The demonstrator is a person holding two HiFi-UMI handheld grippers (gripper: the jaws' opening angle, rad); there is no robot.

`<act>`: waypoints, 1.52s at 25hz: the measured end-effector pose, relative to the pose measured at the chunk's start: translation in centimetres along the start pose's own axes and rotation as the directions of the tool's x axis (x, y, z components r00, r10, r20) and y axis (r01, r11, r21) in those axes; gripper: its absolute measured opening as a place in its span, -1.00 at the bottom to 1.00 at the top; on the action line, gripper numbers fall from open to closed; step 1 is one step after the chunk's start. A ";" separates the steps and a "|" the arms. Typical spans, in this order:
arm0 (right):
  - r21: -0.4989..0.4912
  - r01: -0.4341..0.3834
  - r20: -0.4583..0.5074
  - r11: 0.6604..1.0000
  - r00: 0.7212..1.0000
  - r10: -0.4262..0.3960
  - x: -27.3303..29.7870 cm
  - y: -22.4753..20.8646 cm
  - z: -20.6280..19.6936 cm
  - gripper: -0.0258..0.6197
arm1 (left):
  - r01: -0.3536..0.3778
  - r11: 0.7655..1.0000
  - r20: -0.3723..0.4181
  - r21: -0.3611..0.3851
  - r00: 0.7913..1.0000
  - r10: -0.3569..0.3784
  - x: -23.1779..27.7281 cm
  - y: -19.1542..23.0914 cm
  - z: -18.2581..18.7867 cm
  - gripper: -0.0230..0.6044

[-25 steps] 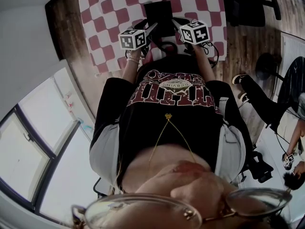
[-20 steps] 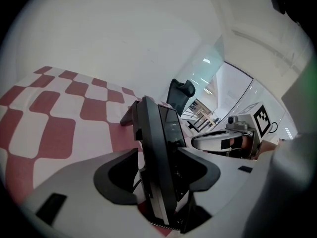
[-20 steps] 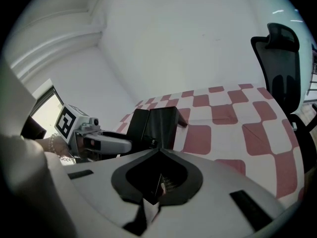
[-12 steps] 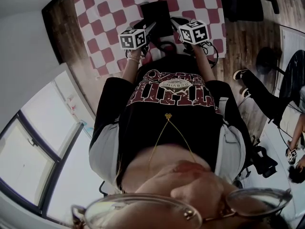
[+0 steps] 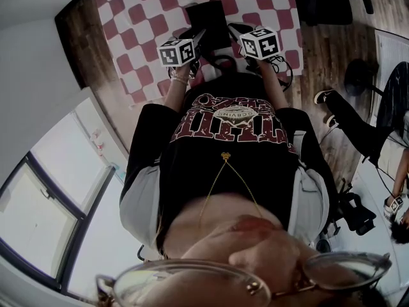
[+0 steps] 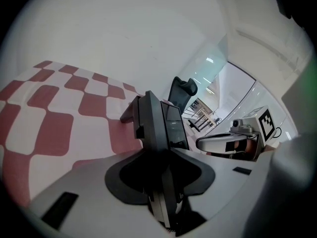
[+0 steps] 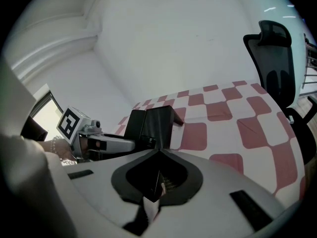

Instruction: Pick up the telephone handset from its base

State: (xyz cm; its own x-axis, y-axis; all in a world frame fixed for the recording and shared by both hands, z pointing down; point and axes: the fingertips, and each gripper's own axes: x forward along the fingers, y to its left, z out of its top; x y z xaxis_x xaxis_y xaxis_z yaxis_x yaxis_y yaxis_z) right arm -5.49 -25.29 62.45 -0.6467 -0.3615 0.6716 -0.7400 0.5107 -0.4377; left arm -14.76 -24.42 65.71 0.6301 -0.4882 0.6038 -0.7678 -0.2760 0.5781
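Plain white walls (image 7: 198,33) and a brown plank floor (image 5: 326,50) frame a table under a smooth cloth (image 5: 140,37) of red and white squares. The person stands over it in a black shirt (image 5: 230,146) with a dark red printed crest. A black mesh-backed office chair (image 7: 275,58) with a curved headrest waits at the table's far side. On the cloth sits the telephone base (image 6: 174,128), a boxy matte-black wedge with a glossy dark panel. The telephone handset (image 6: 148,123), a long slab of the same black plastic, lies along the base's left side. The left gripper (image 5: 199,38), grey moulded plastic with a black-and-white marker cube (image 5: 177,52), reaches in over it. Its jaws are closing on the handset, which fills the gap between them. The right gripper (image 5: 234,31) hovers just beside the base's other side, its jaws pressed together on nothing.
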 end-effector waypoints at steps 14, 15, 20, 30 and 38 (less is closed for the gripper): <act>0.001 -0.008 0.017 1.000 1.000 0.008 -0.4 0.3 0.2 -0.86 | -0.009 0.998 0.017 -0.056 1.000 0.010 -0.6 -0.3 0.1 -0.65; 0.000 -0.011 0.019 1.000 1.000 0.011 -0.4 0.4 0.2 -0.86 | -0.009 0.998 0.021 -0.060 1.000 0.010 -0.7 -0.3 0.1 -0.66; -0.006 -0.014 0.021 1.000 1.000 0.014 -0.6 0.5 0.1 -0.86 | -0.008 0.998 0.028 -0.062 1.000 0.010 -1.0 -0.4 0.2 -0.67; -0.011 -0.017 0.034 1.000 0.999 0.018 -1.0 0.9 0.2 -0.86 | 0.016 0.996 0.055 -0.086 0.998 -0.011 -1.8 -0.8 0.3 -0.67; -0.021 -0.027 0.043 0.999 0.999 0.028 -1.3 1.3 0.1 -0.86 | 0.043 0.995 0.105 -0.088 0.994 -0.033 -3.5 -2.3 2.0 -0.67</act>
State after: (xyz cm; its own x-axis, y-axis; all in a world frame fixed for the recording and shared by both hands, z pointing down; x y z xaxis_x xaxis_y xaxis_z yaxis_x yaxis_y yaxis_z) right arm -5.67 -24.26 60.95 -0.6742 -0.3806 0.6329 -0.7185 0.5361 -0.4430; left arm -15.42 -23.74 61.24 0.6398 -0.5632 0.5230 -0.7271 -0.2229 0.6493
